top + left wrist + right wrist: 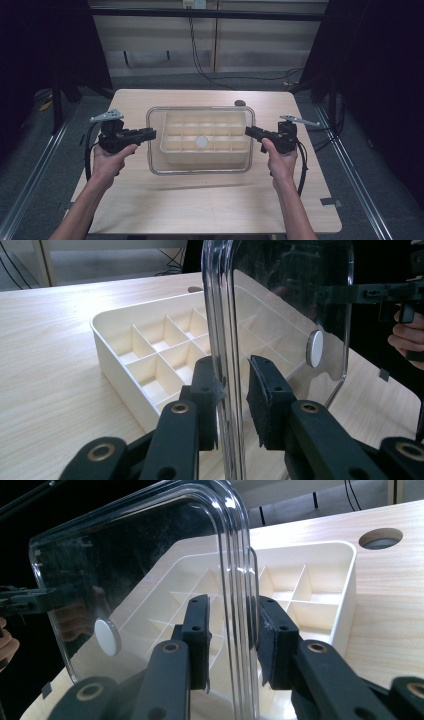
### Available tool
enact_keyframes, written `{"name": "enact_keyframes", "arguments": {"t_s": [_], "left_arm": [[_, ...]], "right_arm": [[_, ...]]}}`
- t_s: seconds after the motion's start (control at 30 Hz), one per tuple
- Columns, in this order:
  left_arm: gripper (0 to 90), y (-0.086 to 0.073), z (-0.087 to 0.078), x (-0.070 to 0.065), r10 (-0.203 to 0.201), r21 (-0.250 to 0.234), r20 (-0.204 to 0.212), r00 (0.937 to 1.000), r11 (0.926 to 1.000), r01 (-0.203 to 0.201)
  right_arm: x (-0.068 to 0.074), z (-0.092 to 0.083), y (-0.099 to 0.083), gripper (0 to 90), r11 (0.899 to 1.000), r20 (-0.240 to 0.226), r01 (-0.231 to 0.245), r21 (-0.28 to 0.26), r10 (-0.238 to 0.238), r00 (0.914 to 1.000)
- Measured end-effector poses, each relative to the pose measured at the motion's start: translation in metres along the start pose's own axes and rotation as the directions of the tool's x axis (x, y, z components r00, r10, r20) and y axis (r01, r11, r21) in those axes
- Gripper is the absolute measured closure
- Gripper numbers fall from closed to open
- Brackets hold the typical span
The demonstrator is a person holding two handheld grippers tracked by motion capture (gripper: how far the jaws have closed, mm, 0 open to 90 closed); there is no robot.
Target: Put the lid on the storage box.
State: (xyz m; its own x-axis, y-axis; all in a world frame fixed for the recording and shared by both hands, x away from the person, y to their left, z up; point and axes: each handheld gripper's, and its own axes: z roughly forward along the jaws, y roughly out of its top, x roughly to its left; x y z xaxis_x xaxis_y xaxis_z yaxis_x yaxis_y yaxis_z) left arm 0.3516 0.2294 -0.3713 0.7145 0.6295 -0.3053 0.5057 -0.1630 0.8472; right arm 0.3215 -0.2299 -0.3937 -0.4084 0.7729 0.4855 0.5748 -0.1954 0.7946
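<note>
A clear plastic lid [200,170] with rounded corners is held level above a cream compartment tray [172,152] on the wooden worktop [200,205]. The lid's long axis runs left to right across the high view, parallel to the tray's long side, and its flat face is turned upward. A white round knob [201,141] is seen at its middle. The left tool [150,134] is clenched on the lid's left short edge, the rim being pinched between its pads [262,405]. The right tool [248,131] is clamped on the opposite short edge, with the rim between its pads [270,640]. A round hole [381,538] in the worktop is noted beyond the tray.
</note>
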Motion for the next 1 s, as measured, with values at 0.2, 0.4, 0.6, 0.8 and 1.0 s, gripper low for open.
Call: {"name": "enact_keyframes", "arguments": {"t_s": [0.2, 0.4, 0.6, 0.8, 1.0], "left_arm": [[74.2, 0.010, 0.000, 0.002, 0.009, -0.013, -0.003, 1.0000, 0.9999, -0.009], [74.2, 0.019, 0.002, 0.004, 0.006, -0.020, -0.011, 0.9999, 0.9998, -0.007], [74.0, 0.026, 0.010, 0.008, 0.004, -0.015, -0.018, 0.9998, 0.9999, -0.005], [73.9, 0.032, 0.016, 0.010, 0.011, -0.013, -0.022, 0.9997, 0.9999, -0.011], [73.7, 0.037, 0.024, 0.014, 0.008, -0.005, -0.026, 0.9996, 1.0000, -0.009]], "right_arm": [[0.001, 0.001, 0.009, 69.3, 1.000, -0.003, 0.016, -0.017, -0.016, 0.9999], [-0.001, 0.005, 0.019, 69.2, 1.000, -0.002, 0.016, -0.022, -0.016, 0.9999], [-0.004, 0.009, 0.029, 69.2, 1.000, 0.005, 0.013, -0.026, -0.013, 0.9999], [-0.008, 0.009, 0.035, 69.3, 1.000, 0.011, 0.006, -0.028, -0.005, 0.9999], [-0.013, 0.011, 0.041, 69.3, 0.999, 0.019, 0.002, -0.033, -0.001, 0.9998]]}}
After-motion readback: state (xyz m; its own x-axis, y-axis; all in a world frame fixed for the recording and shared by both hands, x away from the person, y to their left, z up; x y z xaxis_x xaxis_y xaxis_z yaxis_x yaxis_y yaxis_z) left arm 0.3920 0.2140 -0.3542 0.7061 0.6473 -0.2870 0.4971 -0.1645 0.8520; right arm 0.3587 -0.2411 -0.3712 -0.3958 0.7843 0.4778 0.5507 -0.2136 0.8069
